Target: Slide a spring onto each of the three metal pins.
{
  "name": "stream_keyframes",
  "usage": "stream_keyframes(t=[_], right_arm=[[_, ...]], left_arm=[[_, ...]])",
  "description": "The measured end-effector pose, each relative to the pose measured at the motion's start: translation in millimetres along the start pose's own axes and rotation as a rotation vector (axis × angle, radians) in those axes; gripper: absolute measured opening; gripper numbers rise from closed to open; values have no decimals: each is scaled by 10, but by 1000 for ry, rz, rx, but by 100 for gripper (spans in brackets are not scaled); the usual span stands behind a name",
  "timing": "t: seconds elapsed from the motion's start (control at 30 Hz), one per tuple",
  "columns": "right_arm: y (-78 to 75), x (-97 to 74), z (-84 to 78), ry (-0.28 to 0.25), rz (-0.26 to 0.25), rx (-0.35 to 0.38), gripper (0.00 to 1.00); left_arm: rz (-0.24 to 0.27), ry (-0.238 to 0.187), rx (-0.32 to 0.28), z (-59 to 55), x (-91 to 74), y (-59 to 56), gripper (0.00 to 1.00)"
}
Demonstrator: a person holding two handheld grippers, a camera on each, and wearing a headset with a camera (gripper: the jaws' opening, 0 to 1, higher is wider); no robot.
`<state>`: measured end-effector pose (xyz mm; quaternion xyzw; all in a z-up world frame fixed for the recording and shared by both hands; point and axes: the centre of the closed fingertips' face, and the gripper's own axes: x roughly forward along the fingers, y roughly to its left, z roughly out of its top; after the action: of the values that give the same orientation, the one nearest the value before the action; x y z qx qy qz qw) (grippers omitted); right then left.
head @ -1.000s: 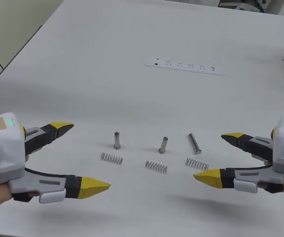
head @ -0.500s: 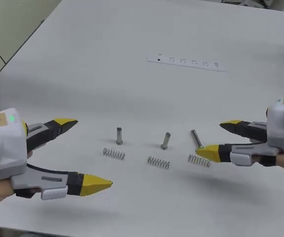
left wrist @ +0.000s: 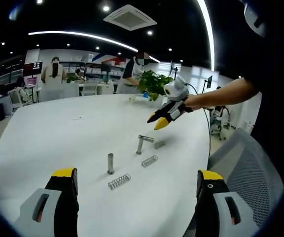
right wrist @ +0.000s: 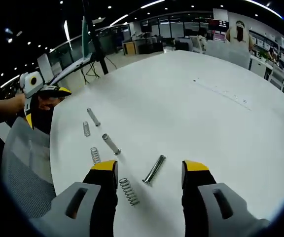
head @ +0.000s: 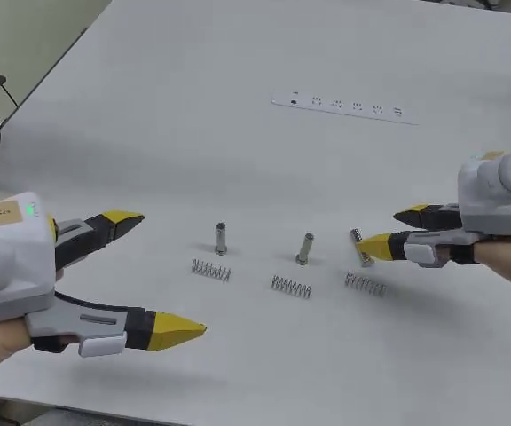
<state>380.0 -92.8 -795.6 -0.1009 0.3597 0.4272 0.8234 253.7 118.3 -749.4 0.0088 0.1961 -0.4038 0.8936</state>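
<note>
Three metal pins stand in a row on the white table: the left pin (head: 220, 238) upright, the middle pin (head: 305, 248) leaning a little, the right pin (head: 358, 246) lying flat. A spring lies in front of each: left spring (head: 211, 270), middle spring (head: 291, 287), right spring (head: 365, 284). My right gripper (head: 381, 231) is open just beside the lying pin (right wrist: 154, 169), which sits between its jaws, with the right spring (right wrist: 128, 191) close by. My left gripper (head: 169, 273) hangs open at the near left, well short of the left pin (left wrist: 111, 163).
A flat white strip with dark marks (head: 344, 106) lies farther back on the table. The table's left edge (head: 51, 75) runs diagonally. A grey chair (left wrist: 240, 163) stands near the table, and a potted plant (left wrist: 154, 84) sits at its far end.
My right gripper has moved left to the lying right pin and its jaws have narrowed somewhat. The left gripper has barely moved.
</note>
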Motion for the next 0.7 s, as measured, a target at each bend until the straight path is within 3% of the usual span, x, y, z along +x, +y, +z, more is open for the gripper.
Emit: stream_keyframes(t=[0.33,0.7], right_arm=[[-66,178,-19,68,-4,34,41],[-145,353,-108,155,-30,103,23]], left_arm=[[-8,2,-2,-50,9,31,98],[-14,3,-3,-60,36,34,98]])
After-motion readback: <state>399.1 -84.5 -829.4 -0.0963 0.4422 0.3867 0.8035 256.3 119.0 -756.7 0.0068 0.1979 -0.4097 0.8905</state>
